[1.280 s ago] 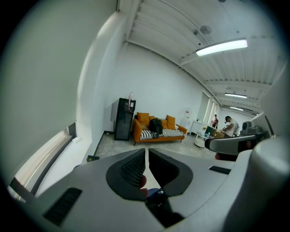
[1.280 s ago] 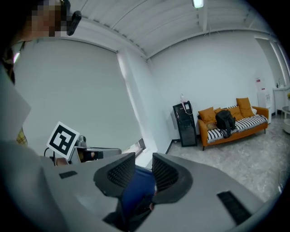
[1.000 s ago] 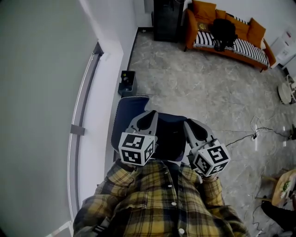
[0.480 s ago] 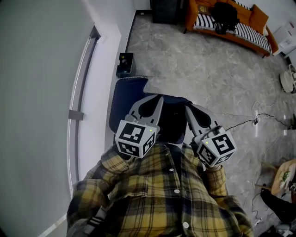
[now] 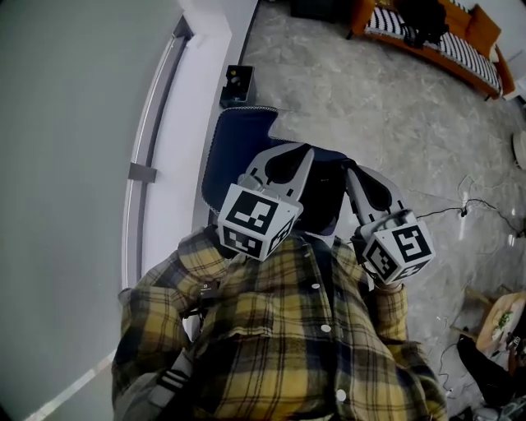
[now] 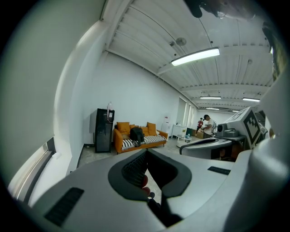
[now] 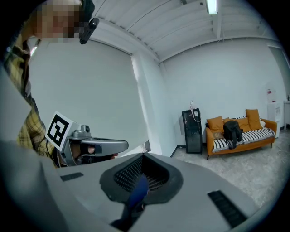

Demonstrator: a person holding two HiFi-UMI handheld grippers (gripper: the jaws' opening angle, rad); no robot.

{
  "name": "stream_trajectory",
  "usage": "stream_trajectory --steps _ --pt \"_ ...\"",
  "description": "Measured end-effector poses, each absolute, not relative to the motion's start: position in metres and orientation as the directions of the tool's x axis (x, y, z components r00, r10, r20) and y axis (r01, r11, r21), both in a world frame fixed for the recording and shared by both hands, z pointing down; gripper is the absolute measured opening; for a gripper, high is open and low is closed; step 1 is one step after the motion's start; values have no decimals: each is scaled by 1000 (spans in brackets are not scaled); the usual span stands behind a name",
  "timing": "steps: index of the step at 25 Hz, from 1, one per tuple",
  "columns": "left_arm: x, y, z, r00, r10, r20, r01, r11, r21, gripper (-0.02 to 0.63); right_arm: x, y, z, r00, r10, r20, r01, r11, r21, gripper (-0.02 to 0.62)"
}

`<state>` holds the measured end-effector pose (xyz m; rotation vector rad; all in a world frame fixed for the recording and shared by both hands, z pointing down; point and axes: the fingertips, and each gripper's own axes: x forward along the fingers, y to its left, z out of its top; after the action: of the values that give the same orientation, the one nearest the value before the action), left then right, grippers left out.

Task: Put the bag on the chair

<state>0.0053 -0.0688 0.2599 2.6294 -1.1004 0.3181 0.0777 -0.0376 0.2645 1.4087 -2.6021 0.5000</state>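
Note:
A black bag (image 5: pixel 423 12) lies on an orange sofa (image 5: pixel 464 45) with a striped seat, far across the room; it also shows as the bag (image 6: pixel 136 134) and the bag (image 7: pixel 232 130) in the two gripper views. A blue chair (image 5: pixel 234 144) stands right below me by the wall. My left gripper (image 5: pixel 304 150) and right gripper (image 5: pixel 353 170) hang side by side over its dark seat. Both are shut and empty. The left gripper (image 6: pixel 146 152) and the right gripper (image 7: pixel 142 156) point toward the sofa.
A white wall with a grey rail (image 5: pixel 152 140) runs along the left. A small dark box (image 5: pixel 236 85) sits on the floor behind the chair. A black cabinet (image 6: pixel 103 129) stands beside the sofa. A cable (image 5: pixel 460 210) crosses the floor. A person (image 6: pixel 207 124) stands far off.
The head view has tipped down and to the left, so the sofa has slid to the top edge. Both grippers stay over the chair, a little higher and further right in the picture.

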Motion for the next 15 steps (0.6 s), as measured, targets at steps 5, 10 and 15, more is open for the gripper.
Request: stream_trajectory --steps 5,10,15 --pt "1 -68 262 696 -650 305 -710 -685 162 18 75 -36 272 -544 -787 291 -838 494 -230 17" --pt "-3 -69 263 693 -657 296 -714 -680 164 18 72 -38 275 -536 -791 296 -844 487 -225 17" --pt "-5 -70 267 693 -656 298 -714 -682 160 18 70 -40 280 -531 -793 298 -847 487 -215 17"
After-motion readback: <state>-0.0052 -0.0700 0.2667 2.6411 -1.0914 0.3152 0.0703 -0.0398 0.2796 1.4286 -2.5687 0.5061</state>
